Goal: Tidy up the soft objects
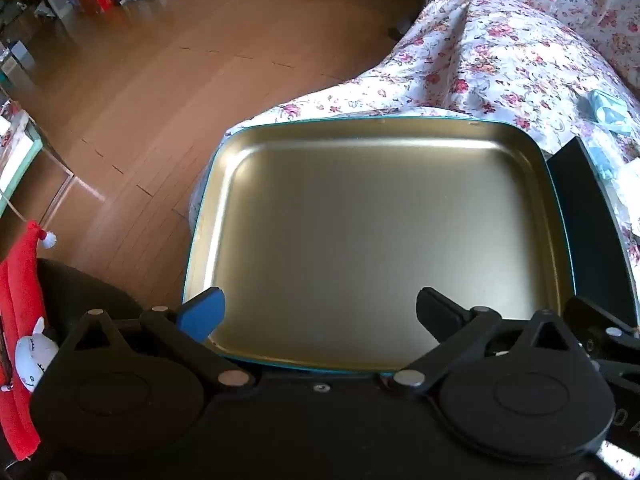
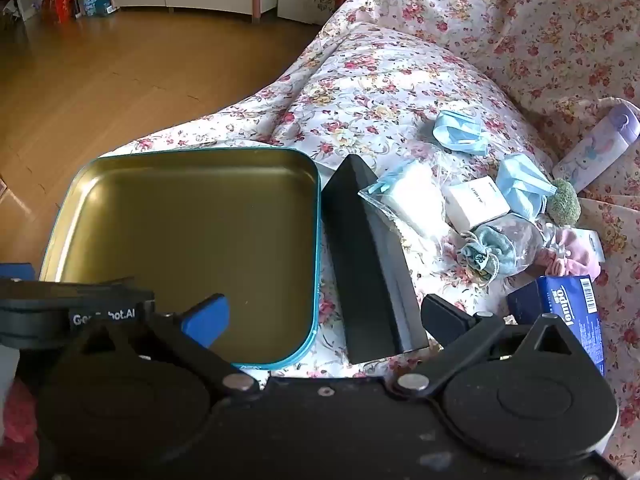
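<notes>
While both tongs, left tongs [image 1: 320, 312] and right tongs [image 2: 324, 318], stand spread and hold nothing, the tin tray [image 2: 316, 240] lies at the floral bed cover's [image 2: 380, 92] edge, black box [image 2: 368, 264] just beside, soft pouches [image 2: 486, 250] near.

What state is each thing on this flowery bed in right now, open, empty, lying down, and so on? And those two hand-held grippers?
Tin tray: open, empty.
Black box: tilted, beside the tray.
Face masks: crumpled, loose on the cover.
Clear bag: lying flat, sealed or not unclear.
Small white box: closed.
Purple bottle: lying down, capped.
Left hand-held gripper: open, holding nothing.
Right hand-held gripper: open, holding nothing.
</notes>
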The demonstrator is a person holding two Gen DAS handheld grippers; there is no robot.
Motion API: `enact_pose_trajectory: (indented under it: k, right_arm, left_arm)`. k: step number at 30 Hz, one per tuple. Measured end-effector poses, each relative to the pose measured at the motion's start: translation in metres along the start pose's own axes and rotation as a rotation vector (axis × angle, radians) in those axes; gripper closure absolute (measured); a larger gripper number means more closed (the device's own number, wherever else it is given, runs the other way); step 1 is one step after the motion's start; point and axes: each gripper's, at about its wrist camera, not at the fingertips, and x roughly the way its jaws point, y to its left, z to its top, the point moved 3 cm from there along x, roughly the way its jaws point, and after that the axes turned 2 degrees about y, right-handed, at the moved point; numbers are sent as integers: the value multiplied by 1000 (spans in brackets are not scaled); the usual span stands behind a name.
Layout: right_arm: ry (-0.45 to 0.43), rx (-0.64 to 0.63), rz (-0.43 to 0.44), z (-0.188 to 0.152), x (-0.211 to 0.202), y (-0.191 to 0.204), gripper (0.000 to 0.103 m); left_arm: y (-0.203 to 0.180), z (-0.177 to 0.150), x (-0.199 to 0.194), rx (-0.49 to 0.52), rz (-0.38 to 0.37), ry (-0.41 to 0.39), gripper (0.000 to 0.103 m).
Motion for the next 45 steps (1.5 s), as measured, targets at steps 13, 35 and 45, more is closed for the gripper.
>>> enact_pose_trajectory:
  k: [13, 35, 45]
  right_arm:
    - [-1, -2, -4, 0, 0, 2, 0]
    - [5, 7, 0, -2, 2, -1, 0]
    - [8, 5, -3, -1, 1, -1, 0]
  left_arm:
    - [-4, 0, -1, 1, 7, 10, 5]
    - [-5, -5, 3, -6, -21, 16, 5]
    - [-6, -6, 4, -7, -25, 20, 5]
